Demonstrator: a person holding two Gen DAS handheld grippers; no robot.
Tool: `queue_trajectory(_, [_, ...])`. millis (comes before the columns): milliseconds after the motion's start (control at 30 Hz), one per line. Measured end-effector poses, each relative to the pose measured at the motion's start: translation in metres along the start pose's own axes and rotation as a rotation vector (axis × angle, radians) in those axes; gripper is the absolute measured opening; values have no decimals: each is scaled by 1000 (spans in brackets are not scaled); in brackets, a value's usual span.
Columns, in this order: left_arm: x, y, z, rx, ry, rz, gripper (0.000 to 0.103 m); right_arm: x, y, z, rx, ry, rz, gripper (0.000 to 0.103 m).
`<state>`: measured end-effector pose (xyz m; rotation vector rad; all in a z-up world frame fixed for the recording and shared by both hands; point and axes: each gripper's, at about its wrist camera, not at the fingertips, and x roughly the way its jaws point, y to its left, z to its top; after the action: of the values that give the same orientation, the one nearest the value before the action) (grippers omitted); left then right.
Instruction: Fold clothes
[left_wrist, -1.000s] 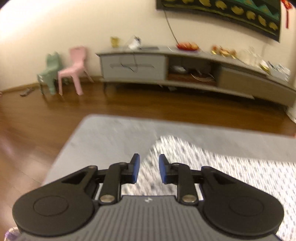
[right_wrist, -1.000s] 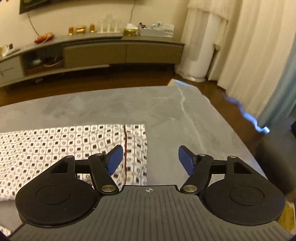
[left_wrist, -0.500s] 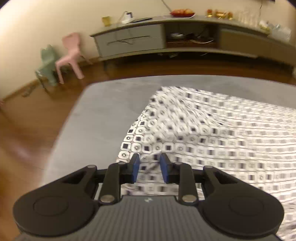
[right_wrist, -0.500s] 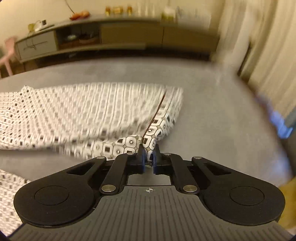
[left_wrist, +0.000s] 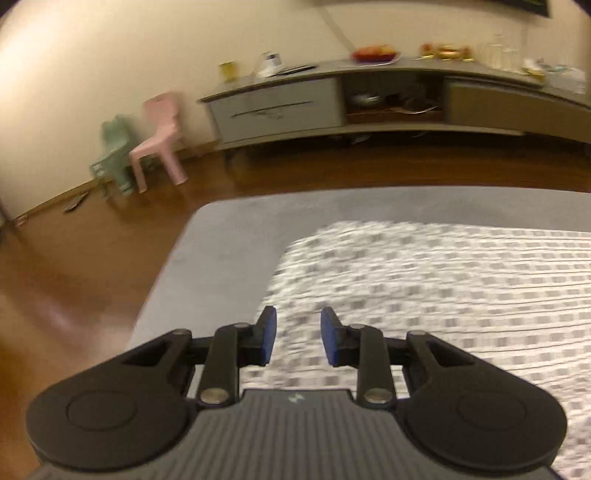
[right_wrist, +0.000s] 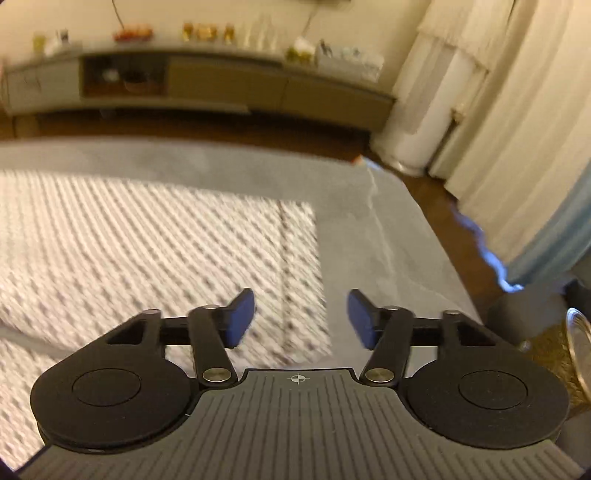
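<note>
Half a second ago the right gripper (right_wrist: 301, 319) pinched the cloth's corner; its jaws have just been opening and now stand wide with nothing gripped, above the cloth's right edge. Meanwhile the left gripper (left_wrist: 298, 341) keeps its narrow gap, with cloth seen below the pads but not pinched between them.

Spread on the grey table (left_wrist: 229, 251), the cloth (left_wrist: 443, 288) is white with a dense print of small dark squares, blurred in both views. Its left edge lies just ahead of the left gripper, and in the right view a dark stripe (right_wrist: 284, 258) runs along it near the right edge. No writing or label is legible on it. Beyond the table stand a long cabinet (left_wrist: 369, 99) and a pink chair (left_wrist: 159, 136).
</note>
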<state>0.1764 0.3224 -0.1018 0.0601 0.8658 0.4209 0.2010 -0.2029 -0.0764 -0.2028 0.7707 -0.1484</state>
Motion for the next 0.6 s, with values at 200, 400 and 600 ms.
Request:
queue_trajectory(200, [25, -42, 6, 78, 103, -136, 28, 58, 28, 22, 79, 124, 166, 52])
queue_trajectory(400, [53, -52, 14, 122, 80, 6, 29, 110, 37, 33, 137, 161, 167, 50])
queue_trajectory(600, [30, -58, 16, 76, 38, 166, 29, 99, 35, 39, 184, 131, 78, 45])
